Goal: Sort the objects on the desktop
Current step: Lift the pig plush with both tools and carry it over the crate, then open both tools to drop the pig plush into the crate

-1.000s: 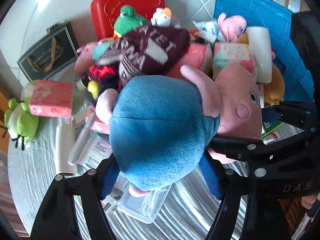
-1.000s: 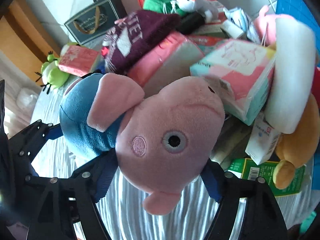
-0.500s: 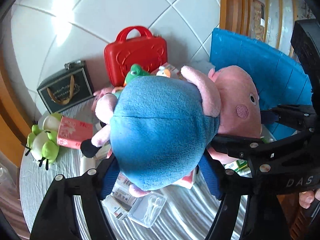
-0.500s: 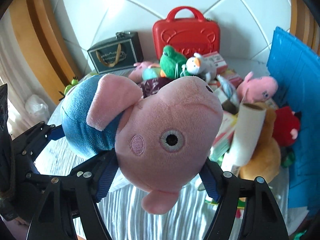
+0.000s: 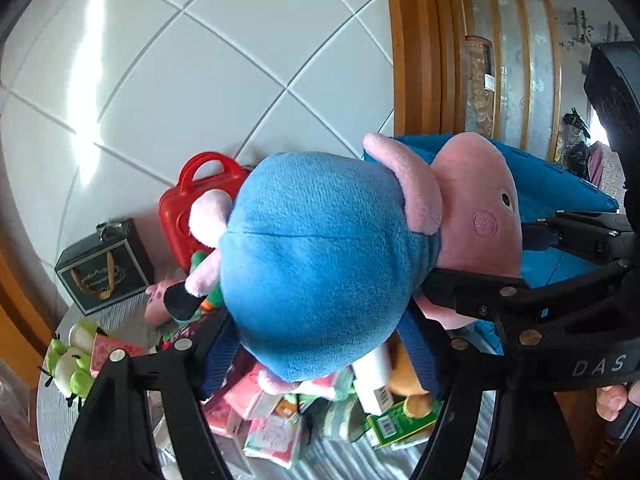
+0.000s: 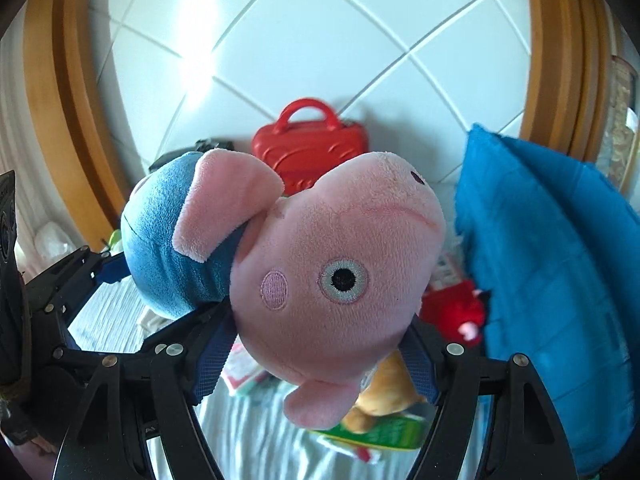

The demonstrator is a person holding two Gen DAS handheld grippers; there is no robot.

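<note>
Both grippers are clamped on the same toy right now: the left gripper (image 5: 320,356) squeezes the blue-clad belly of the plush pig (image 5: 320,256), and the right gripper (image 6: 316,364) pinches its pink head from either side. The pig hangs in the air between them, well clear of the table, its snout tilted up toward the tiled wall and the blue bin (image 6: 552,280) standing just off to the right.

As for progress, I'd call this early going. One toy is lifted out, but the heap on the grey table (image 5: 52,412) looks barely dented: pink tissue packs (image 5: 276,432), a green carton (image 5: 396,420), a tan plush (image 6: 384,396), a small red plush (image 6: 456,312) against the bin, a green caterpillar toy (image 5: 72,364) off at the edge. All of that waits to be sorted, and the pig itself has not been set down anywhere.

Textures now. The pig is soft fleece, round and squashy, giving visibly under the blue pads, with stitched cheek and eye. The red case (image 6: 312,148) behind is hard glossy plastic with a moulded handle. The dark box (image 5: 104,268) beside it is square and rigid. The bin wall looks ribbed.
</note>
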